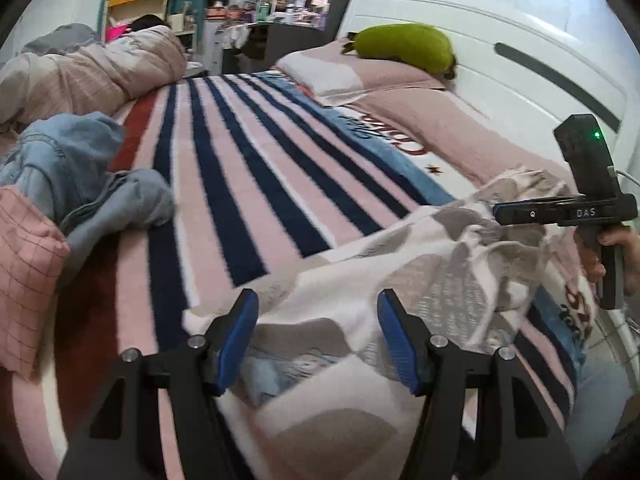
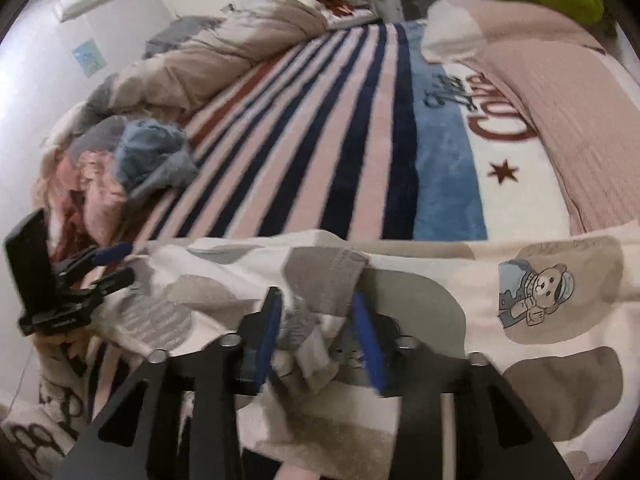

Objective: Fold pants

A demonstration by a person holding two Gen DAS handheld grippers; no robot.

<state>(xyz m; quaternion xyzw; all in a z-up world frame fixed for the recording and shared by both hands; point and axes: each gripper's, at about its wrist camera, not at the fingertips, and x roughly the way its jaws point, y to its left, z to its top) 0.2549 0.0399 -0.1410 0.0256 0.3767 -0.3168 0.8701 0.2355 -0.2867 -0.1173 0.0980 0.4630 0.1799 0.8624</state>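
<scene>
Right wrist: pants between claw pads

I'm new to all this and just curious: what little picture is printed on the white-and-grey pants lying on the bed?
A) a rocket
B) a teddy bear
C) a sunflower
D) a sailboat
B: the right wrist view shows a small bear in a hat and scarf printed on the pants, to the right of the right gripper.
</scene>
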